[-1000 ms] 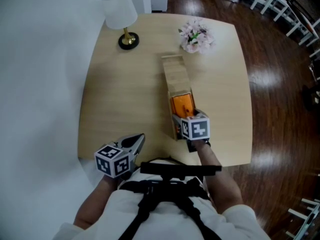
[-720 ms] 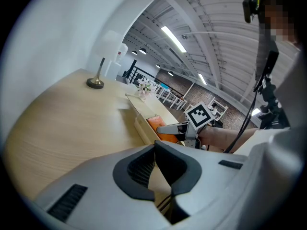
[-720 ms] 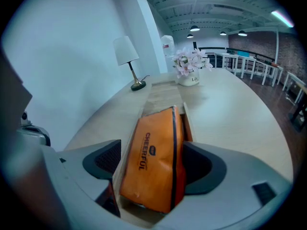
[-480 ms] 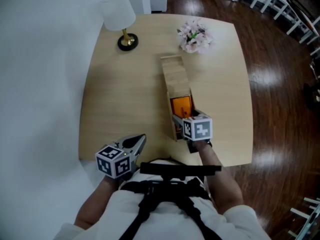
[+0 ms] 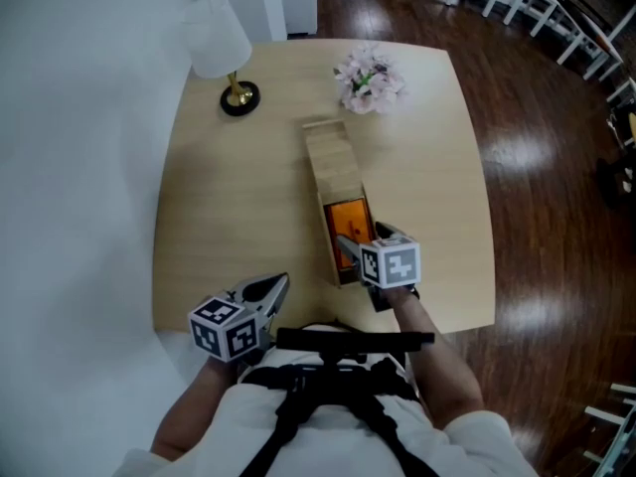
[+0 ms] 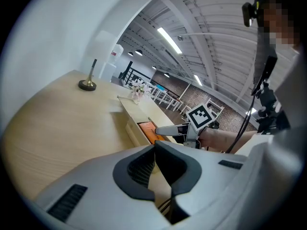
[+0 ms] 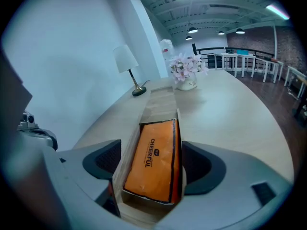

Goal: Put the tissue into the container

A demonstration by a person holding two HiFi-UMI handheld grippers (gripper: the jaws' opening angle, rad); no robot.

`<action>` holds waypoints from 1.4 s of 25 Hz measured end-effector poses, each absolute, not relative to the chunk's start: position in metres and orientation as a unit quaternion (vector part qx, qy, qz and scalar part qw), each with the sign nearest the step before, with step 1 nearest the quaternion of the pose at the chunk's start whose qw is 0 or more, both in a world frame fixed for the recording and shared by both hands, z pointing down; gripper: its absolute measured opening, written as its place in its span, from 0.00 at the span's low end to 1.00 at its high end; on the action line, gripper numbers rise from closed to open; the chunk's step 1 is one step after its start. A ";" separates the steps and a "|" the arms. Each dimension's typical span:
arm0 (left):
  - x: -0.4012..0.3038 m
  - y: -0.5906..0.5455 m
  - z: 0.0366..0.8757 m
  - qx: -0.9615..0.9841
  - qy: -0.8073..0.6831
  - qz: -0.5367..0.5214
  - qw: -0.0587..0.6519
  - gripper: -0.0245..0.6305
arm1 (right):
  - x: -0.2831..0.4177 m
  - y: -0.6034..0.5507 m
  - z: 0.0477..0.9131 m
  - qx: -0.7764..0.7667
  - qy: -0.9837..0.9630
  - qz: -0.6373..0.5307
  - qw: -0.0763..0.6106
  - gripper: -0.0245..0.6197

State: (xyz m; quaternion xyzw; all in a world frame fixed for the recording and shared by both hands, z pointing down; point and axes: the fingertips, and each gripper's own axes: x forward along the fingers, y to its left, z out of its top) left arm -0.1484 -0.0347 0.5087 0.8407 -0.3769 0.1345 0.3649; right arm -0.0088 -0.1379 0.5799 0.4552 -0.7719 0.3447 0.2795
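The orange tissue pack (image 7: 153,159) lies inside the wooden container (image 7: 125,152) on the surface (image 5: 229,207). The right claw (image 7: 151,164) is apart and straddles the container's near end. The left claw (image 6: 156,150) is closed together and empty, well apart from the container.

In the head view the right gripper (image 5: 350,246) and its marker cube cover the near end of the container (image 5: 333,162) and the lower part of the orange tissue pack (image 5: 347,217). The person (image 5: 328,425) is cut off by the bottom edge. In the right gripper view, the small print under the pack's large word is unreadable. In the left gripper view, upper left, the shade of the lamp (image 6: 88,84) fades into the white wall (image 6: 53,32).
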 end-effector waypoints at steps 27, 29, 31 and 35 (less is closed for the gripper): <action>-0.087 -0.046 0.471 0.876 -0.343 0.099 0.325 0.03 | 0.091 -0.104 0.510 0.499 -0.788 0.302 0.196 0.35; -0.083 -0.045 0.469 0.877 -0.341 0.099 0.323 0.03 | 0.101 -0.100 0.507 0.509 -0.785 0.299 0.188 0.33; -0.079 -0.044 0.467 0.879 -0.338 0.099 0.321 0.03 | 0.110 -0.097 0.500 0.520 -0.780 0.298 0.181 0.30; -0.067 -0.041 0.465 0.884 -0.329 0.097 0.318 0.03 | 0.129 -0.091 0.494 0.537 -0.772 0.295 0.170 0.23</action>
